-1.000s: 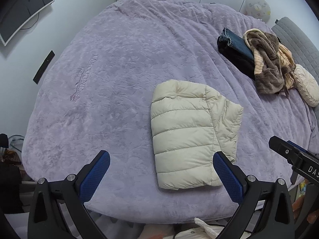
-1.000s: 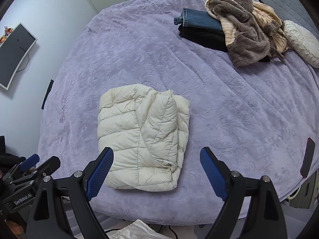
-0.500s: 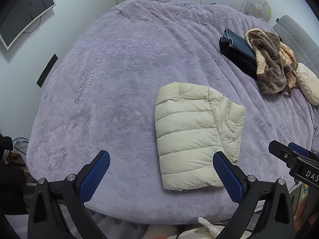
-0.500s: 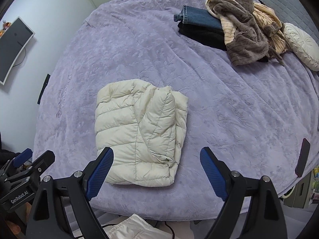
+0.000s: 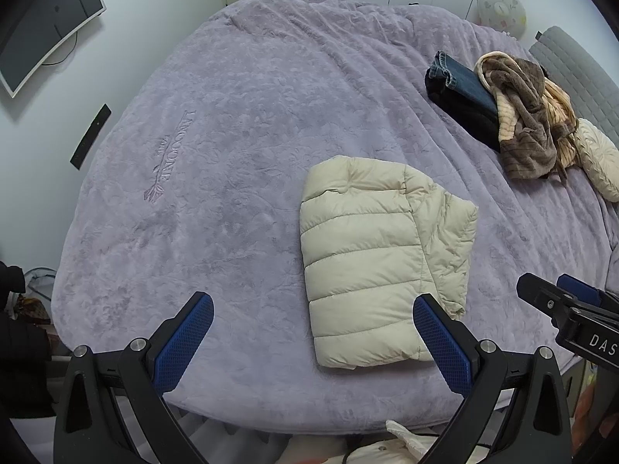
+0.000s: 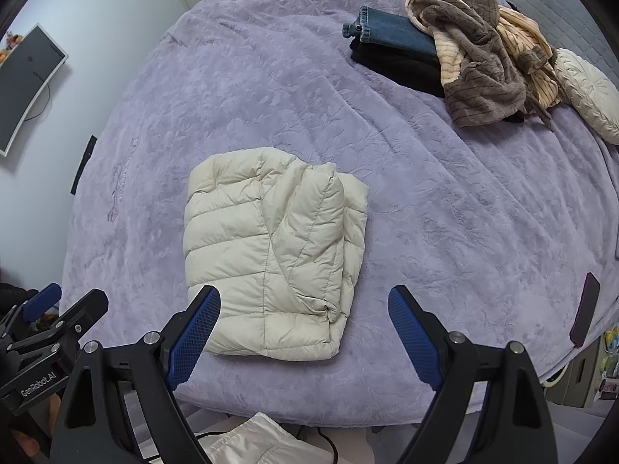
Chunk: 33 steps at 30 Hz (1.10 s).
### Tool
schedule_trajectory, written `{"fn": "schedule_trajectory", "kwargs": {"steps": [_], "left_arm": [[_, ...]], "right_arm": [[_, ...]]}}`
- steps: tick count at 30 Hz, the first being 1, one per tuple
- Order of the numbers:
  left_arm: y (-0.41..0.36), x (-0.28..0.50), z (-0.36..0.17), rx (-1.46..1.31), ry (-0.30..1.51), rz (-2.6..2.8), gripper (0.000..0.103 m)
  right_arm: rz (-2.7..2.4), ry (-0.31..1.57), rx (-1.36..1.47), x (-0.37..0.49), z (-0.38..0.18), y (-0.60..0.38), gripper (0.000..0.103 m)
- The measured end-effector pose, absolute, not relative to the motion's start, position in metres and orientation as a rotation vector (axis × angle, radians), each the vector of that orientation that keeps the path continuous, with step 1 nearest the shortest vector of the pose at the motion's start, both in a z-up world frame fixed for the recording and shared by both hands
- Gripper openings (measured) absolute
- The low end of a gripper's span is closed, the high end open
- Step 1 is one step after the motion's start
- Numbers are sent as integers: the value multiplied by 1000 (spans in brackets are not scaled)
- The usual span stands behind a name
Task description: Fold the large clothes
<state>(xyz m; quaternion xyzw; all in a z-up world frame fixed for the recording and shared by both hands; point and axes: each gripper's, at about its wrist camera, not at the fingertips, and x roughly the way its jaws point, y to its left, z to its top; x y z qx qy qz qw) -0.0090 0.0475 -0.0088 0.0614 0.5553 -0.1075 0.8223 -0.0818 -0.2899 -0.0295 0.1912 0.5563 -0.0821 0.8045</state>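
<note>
Nothing on the bed has shifted since the earlier frames; only our view has drifted slightly. We see the cream puffer jacket (image 5: pixel 377 263) lying folded into a compact rectangle near the front edge of the purple bedspread (image 5: pixel 240 123), which suggests that this fold is complete. We hold the left gripper (image 5: pixel 313 332) and the right gripper (image 6: pixel 303 321) above it, jaws spread and empty. A pile of other clothes (image 6: pixel 460 58) waits well apart, by the cushion (image 6: pixel 588 92).
</note>
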Motion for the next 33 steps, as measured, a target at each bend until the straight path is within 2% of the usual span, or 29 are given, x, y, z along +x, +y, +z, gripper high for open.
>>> {"fn": "schedule_trajectory", "kwargs": {"steps": [33], "left_arm": [[47,-5,-13,159,1179,-213,103]], "right_arm": [[-174,1196,406,-80,-30,-287,90]]}}
